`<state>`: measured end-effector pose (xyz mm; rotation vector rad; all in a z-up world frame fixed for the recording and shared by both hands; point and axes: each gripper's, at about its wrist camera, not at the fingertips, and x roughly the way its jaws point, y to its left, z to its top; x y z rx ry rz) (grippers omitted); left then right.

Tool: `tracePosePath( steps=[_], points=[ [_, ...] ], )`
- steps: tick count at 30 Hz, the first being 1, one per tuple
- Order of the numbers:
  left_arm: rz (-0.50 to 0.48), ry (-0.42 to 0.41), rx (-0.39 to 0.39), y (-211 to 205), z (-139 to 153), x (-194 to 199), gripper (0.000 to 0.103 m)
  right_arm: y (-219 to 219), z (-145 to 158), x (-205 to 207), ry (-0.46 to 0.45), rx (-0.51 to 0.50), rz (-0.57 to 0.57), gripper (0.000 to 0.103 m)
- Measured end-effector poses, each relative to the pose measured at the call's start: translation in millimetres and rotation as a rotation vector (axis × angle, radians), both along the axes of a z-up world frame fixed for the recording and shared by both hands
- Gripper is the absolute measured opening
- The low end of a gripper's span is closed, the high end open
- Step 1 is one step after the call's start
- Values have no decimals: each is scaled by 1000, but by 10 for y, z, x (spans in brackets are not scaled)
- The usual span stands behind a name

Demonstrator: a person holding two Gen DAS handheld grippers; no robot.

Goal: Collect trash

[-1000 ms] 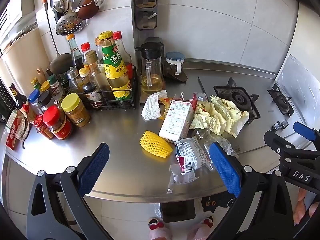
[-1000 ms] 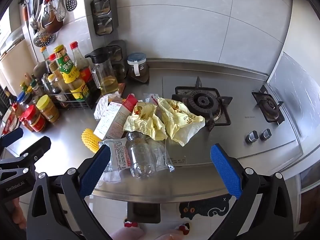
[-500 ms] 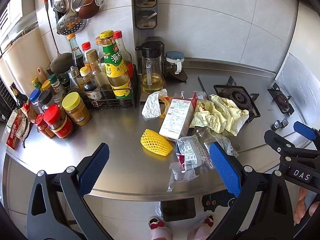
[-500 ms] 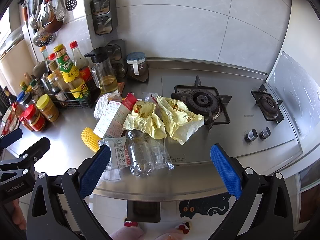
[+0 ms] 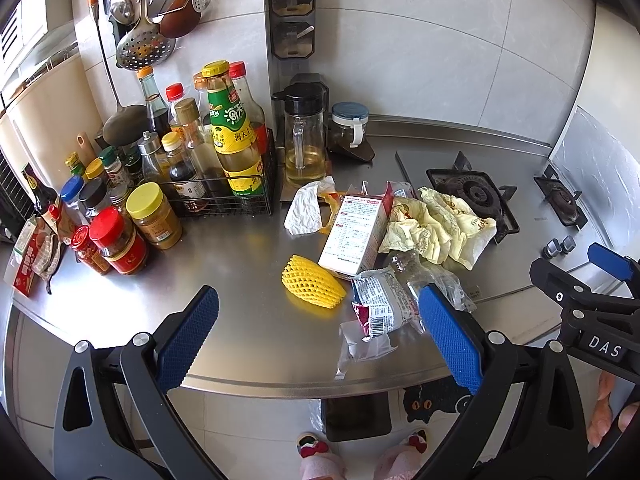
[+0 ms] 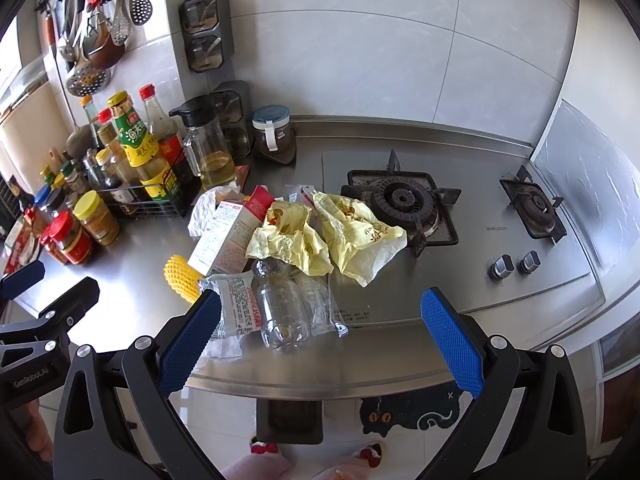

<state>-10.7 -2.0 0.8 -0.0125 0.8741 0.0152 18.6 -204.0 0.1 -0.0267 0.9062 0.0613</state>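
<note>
Trash lies in a heap on the steel counter: a yellow foam fruit net, a red and white carton, yellow crumpled wrappers, a white tissue, a snack packet and a clear plastic bottle. My left gripper is open and empty, above the counter's front edge, short of the foam net. My right gripper is open and empty, with the bottle just beyond its fingers. The carton and wrappers lie behind the bottle.
A wire rack of sauce bottles and several jars crowd the counter's left. An oil jug and a lidded jar stand at the back. The gas hob lies to the right. A dark bin stands on the floor below.
Both grippers have drifted slightly nearer the counter and the trash heap. Both stay open and empty.
</note>
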Motion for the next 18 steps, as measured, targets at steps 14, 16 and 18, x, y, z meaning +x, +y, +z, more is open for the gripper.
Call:
tracePosePath(
  steps=[14,16,18],
  points=[
    [-4,-5,7,-37,41,-41,95,-26,20,-43,-3,3,-8,100],
    [-2,-7,6,-18,44,-48,95,-23,23,-49,-3,2,-9,100],
    [-1,-8,3,-12,50,-49,95,-28,28,-53,-4,3,-10,100]
  ],
)
